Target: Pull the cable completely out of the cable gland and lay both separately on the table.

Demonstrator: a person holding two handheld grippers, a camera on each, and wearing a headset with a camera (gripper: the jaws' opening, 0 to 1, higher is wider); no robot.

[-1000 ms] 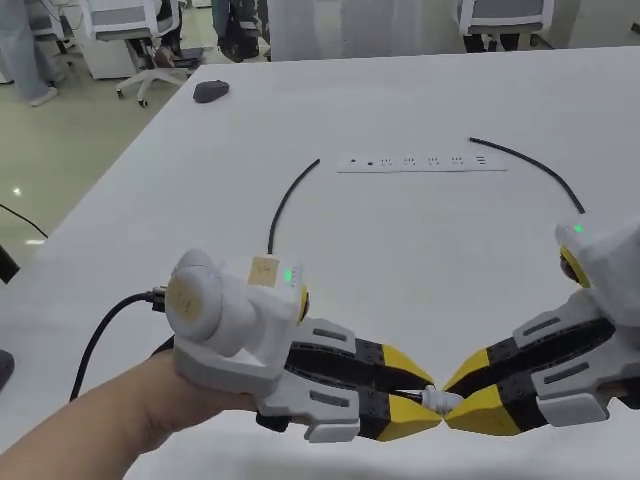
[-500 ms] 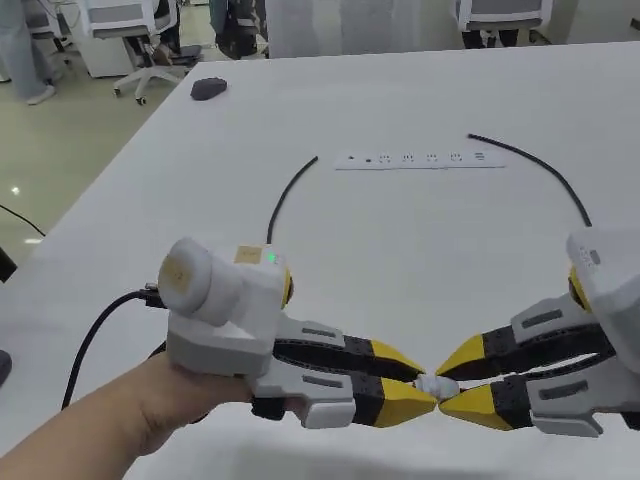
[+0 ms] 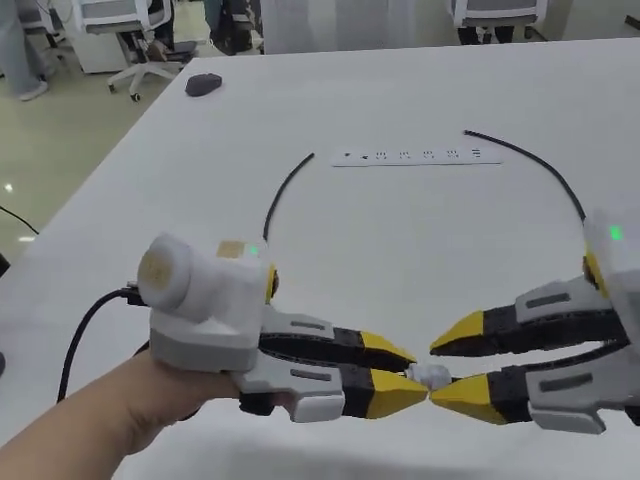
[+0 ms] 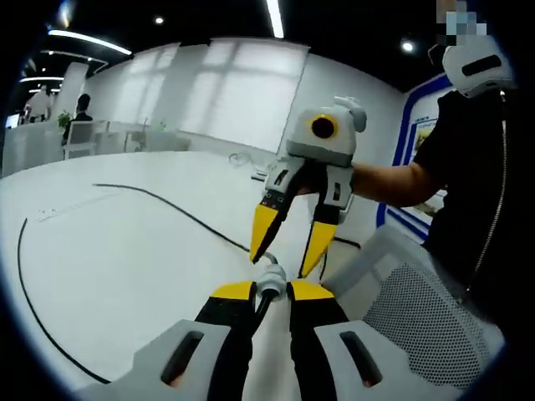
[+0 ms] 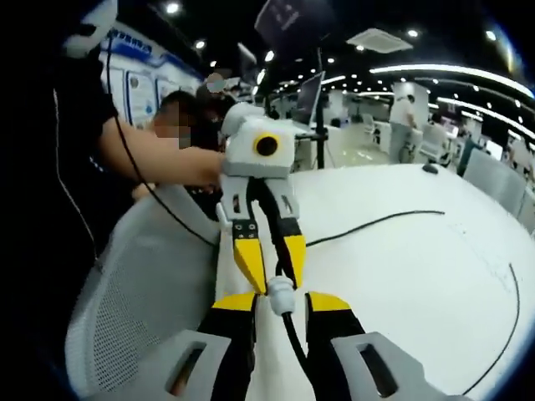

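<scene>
A small white cable gland point(image 3: 429, 376) is held low over the white table point(image 3: 400, 240), near its front edge. My left gripper point(image 3: 412, 375) is shut on it, with a hand around the gripper's body. My right gripper point(image 3: 438, 367) faces it tip to tip and is open, its jaws standing above and below the gland. In the left gripper view the gland point(image 4: 269, 281) sits between my left gripper's point(image 4: 270, 291) yellow tips, with the right gripper point(image 4: 286, 257) spread just behind it. In the right gripper view a short black cable point(image 5: 290, 334) runs from the gland point(image 5: 280, 292) back between the parted jaws of my right gripper point(image 5: 282, 302).
A white power strip point(image 3: 418, 157) lies mid-table with loose black cables to its left point(image 3: 283, 190) and right point(image 3: 530, 165). A dark mouse point(image 3: 203, 84) sits at the far left edge. Office chairs point(image 3: 115, 20) stand beyond the table. A grey mesh chair point(image 5: 125, 276) is close beside me.
My right gripper's jaws have opened; earlier they were closed at the gland's tip. The left gripper keeps its grip on the gland.
</scene>
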